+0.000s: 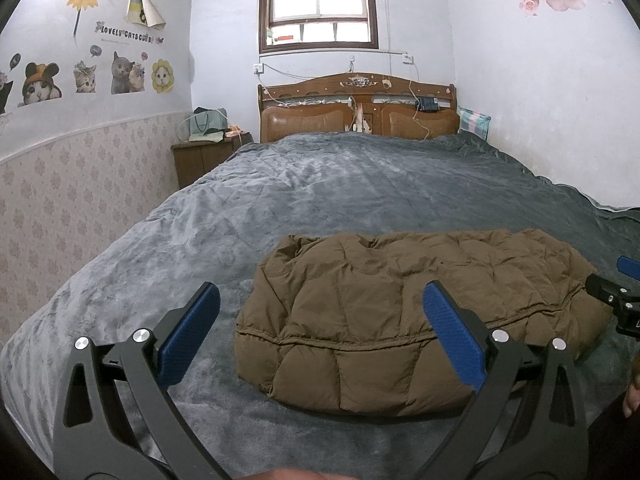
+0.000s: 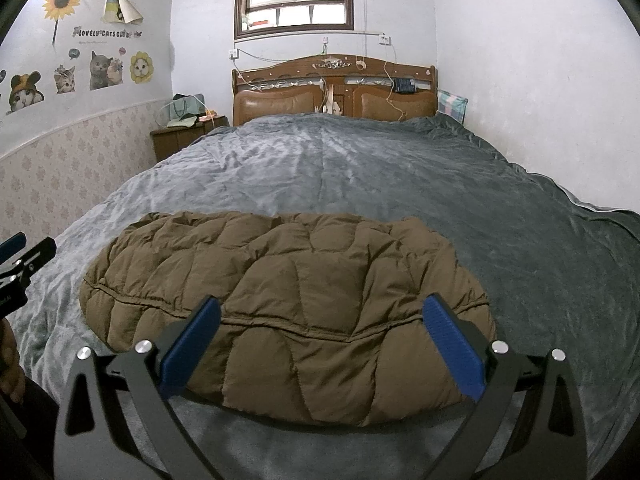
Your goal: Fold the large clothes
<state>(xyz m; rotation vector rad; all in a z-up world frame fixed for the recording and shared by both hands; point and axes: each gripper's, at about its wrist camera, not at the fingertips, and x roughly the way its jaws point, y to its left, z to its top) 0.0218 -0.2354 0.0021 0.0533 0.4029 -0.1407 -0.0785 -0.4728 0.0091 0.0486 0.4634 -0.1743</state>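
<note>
Seemingly folded: brown jacket [image 2: 280, 300] bundled on bed [image 2: 360, 168]. Left tongs [image 1: 320, 336], right tongs [image 2: 320, 340] wide, empty. Next: tidy or finish.

left wrist: low, near bed foot, facing headboard [image 1: 358, 108] | right wrist: same heading | shared: jacket [image 1: 404, 316]

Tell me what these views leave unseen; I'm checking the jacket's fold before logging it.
- Brown jacket sleeves, zipper: tucked under, both views.
- Its near edge: behind right gripper in right view.
- Left gripper open; whether it touches fabric is unclear.
- Bed foot: cut off below.
</note>
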